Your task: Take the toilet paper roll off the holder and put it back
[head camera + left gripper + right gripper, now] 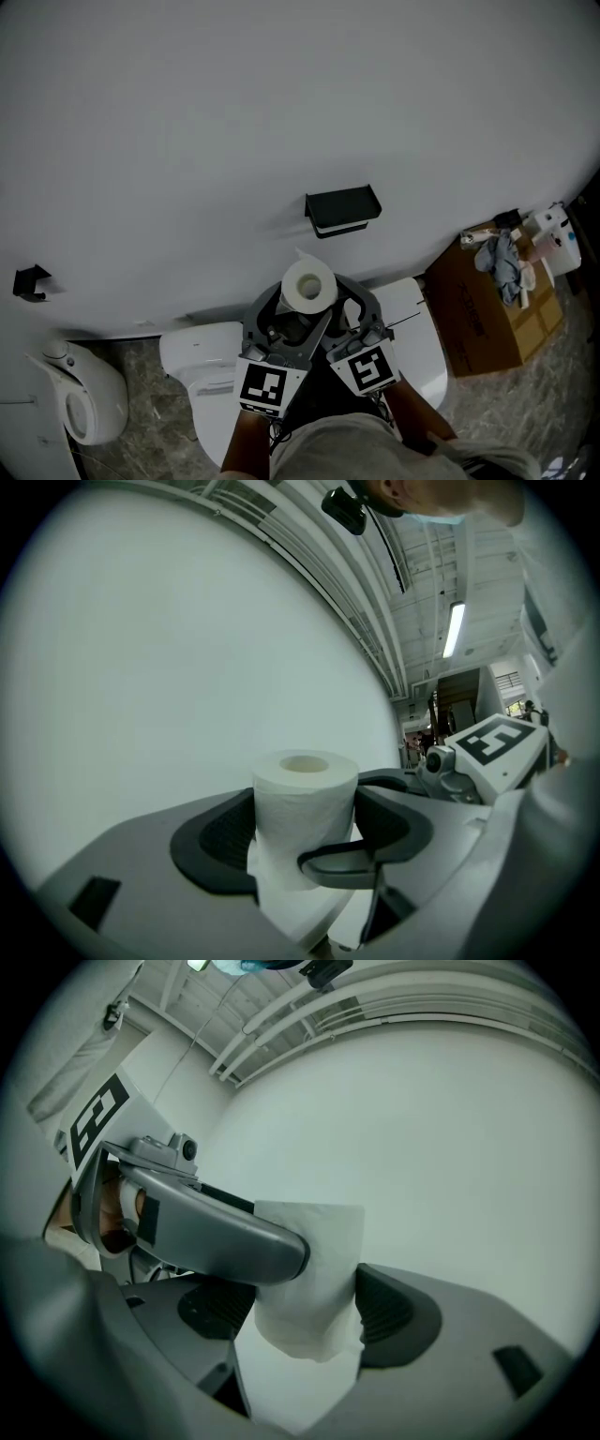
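Observation:
A white toilet paper roll (307, 286) stands upright between the pads of my left gripper (302, 302), which is shut on its sides (305, 808). It is held below and left of the black holder (342, 208) on the white wall, apart from it. My right gripper (354, 311) sits close on the right; one of its jaws crosses in front of the roll's base in the left gripper view. A loose, crinkled piece of paper (311, 1283) hangs between the wide-apart jaws of my right gripper (305, 1314), partly hidden by the left gripper's jaw.
A white toilet (199, 361) is right below the grippers. A cardboard box (487, 314) with cloth and bottles on it stands at the right. A white fixture (80, 398) sits low at the left, and a small black bracket (28, 281) is on the wall.

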### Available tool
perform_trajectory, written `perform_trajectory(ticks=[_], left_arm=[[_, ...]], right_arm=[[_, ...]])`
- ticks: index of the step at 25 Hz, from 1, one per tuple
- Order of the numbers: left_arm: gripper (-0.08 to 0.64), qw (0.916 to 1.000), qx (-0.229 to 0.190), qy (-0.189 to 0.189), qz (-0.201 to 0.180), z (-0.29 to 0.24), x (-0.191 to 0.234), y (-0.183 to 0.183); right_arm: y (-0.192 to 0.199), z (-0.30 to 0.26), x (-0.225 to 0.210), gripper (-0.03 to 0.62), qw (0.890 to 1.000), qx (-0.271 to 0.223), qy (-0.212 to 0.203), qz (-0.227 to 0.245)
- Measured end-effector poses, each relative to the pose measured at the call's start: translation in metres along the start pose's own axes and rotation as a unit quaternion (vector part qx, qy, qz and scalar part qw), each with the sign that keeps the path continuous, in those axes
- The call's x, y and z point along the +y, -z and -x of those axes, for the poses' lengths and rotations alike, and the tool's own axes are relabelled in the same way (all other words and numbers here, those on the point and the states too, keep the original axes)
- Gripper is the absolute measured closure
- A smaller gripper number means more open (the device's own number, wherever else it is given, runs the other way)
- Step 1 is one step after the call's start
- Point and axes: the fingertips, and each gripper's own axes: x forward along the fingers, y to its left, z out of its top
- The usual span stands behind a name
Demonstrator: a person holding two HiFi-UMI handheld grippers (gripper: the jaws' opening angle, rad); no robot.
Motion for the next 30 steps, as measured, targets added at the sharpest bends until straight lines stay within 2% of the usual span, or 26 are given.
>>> perform_trajectory(ticks=[12,19,30], left_arm=[[0.222,0.9984,-0.030,0.031,-0.037,-0.051,0.010,-0.047],[0.222,0.9950,-0.064,0.050,-0.058,-0.103,0.012,-0.081],[0.222,0.9923,-0.073,0.070,-0.071,-0.132,0.016,-0.077]], right_arm=[[-0.031,-0.014,-0.065,0.256,0.998,-0.038,0.050,0.015],[-0.044,-0.023,-0.126,0.256,0.995,-0.053,0.079,0.041],[-0.032,-0.033,-0.152,0.256,0.992,-0.062,0.102,0.039]])
